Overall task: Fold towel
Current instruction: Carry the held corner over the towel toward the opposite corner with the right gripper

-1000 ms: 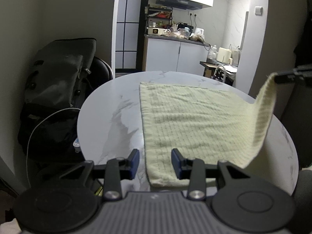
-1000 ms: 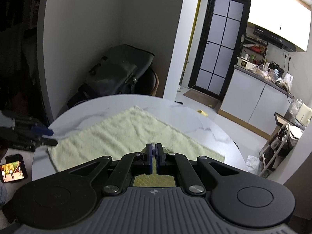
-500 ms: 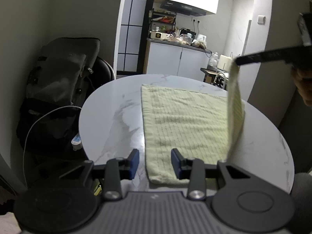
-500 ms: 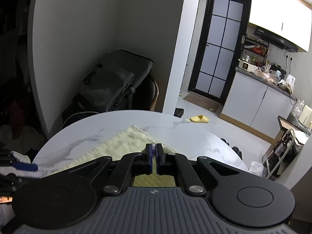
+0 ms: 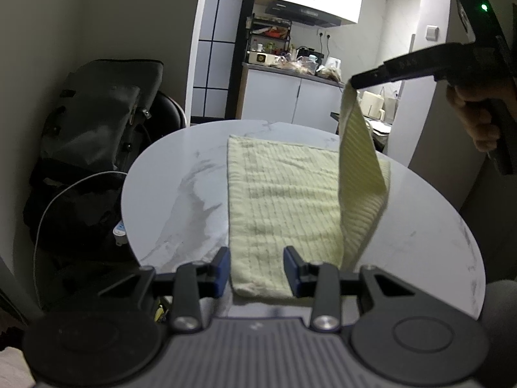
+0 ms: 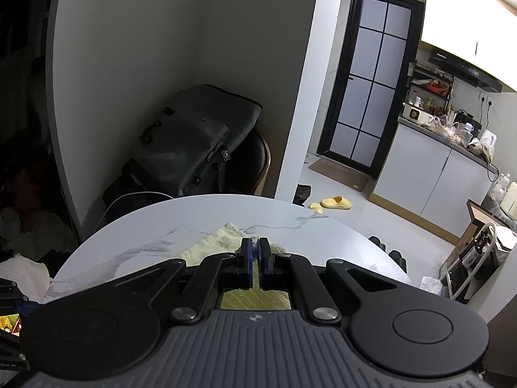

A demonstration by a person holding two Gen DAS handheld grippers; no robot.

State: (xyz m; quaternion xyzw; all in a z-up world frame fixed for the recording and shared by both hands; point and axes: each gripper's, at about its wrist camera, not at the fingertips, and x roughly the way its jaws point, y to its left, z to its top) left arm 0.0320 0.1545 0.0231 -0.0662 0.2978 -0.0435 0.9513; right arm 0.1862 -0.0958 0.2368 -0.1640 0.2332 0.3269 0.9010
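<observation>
A pale yellow waffle towel [image 5: 281,194] lies on the round white marble table [image 5: 181,194]. My left gripper [image 5: 257,270] is open, its blue pads on either side of the towel's near left corner, low over the table edge. My right gripper [image 6: 255,255] is shut on the towel's right corner [image 6: 257,242]. In the left wrist view the right gripper [image 5: 353,82] holds that corner high, and the towel hangs down from it as a lifted flap [image 5: 357,148] over the flat part.
A dark bag [image 5: 97,119] on a chair stands left of the table, with a white cable [image 5: 55,207] and power strip below. A kitchen counter [image 5: 290,93] and glass door [image 6: 365,97] lie beyond. A yellow slipper [image 6: 336,202] is on the floor.
My right gripper has lifted the towel corner higher and carried it leftward over the towel. The left gripper has stayed open at the near corner.
</observation>
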